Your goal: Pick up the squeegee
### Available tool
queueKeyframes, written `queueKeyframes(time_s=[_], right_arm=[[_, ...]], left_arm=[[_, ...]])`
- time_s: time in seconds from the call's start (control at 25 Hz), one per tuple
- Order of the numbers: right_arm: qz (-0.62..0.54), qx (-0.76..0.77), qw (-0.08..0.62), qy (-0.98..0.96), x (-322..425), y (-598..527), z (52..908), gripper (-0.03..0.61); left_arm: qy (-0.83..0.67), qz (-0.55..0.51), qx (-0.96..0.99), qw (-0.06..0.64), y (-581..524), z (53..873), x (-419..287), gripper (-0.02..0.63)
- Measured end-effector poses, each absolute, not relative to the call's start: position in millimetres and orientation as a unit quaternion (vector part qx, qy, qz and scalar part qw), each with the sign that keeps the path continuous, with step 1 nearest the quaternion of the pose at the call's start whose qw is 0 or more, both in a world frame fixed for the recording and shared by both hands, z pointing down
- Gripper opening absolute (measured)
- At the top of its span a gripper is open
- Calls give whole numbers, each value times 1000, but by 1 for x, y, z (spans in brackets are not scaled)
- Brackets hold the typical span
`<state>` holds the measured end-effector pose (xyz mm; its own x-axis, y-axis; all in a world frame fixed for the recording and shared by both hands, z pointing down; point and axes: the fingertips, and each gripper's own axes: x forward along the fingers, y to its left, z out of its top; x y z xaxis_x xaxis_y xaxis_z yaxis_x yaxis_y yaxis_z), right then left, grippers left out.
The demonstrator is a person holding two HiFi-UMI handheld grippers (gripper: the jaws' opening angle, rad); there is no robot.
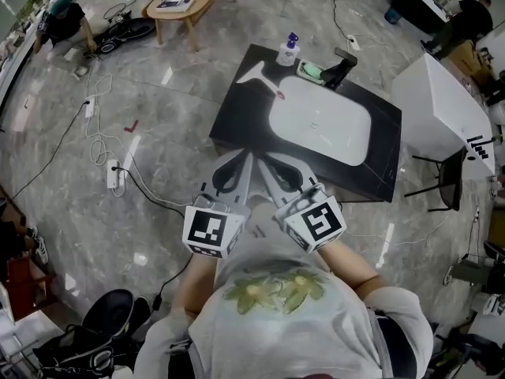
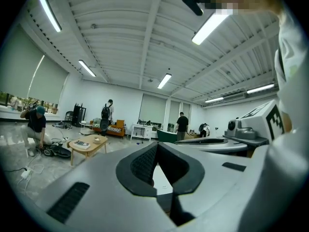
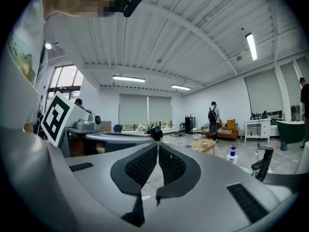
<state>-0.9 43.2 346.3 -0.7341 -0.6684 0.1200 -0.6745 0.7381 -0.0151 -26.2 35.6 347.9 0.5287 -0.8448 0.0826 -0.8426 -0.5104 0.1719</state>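
Grey floor lies all round the black worktop (image 1: 241, 121), and the squeegee (image 1: 254, 73) rests on its far left corner, well away, so I think that is why my left gripper (image 2: 157, 145) and right gripper (image 3: 158, 145) sit side by side, jaws shut, holding nothing.

- Left gripper (image 1: 241, 161) and right gripper (image 1: 267, 164) hovered side by side at the black counter's (image 1: 237, 123) near edge.
- Squeegee (image 1: 254, 73) lay at its far-left corner.
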Motion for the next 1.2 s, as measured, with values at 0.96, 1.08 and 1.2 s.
queueKeyframes(time_s=[0.96,1.08,1.2], right_arm=[[94,377,144,-910,4,-169,426,26],[101,383,153,-905,9,-190,437,26],[110,383,166,-902,14,-208,450,26]], left_arm=[[-411,59,898,146,-130,409,-38,9],[-406,61,900,149,-147,413,-35,9],[-404,62,900,153,-165,415,-32,9]])
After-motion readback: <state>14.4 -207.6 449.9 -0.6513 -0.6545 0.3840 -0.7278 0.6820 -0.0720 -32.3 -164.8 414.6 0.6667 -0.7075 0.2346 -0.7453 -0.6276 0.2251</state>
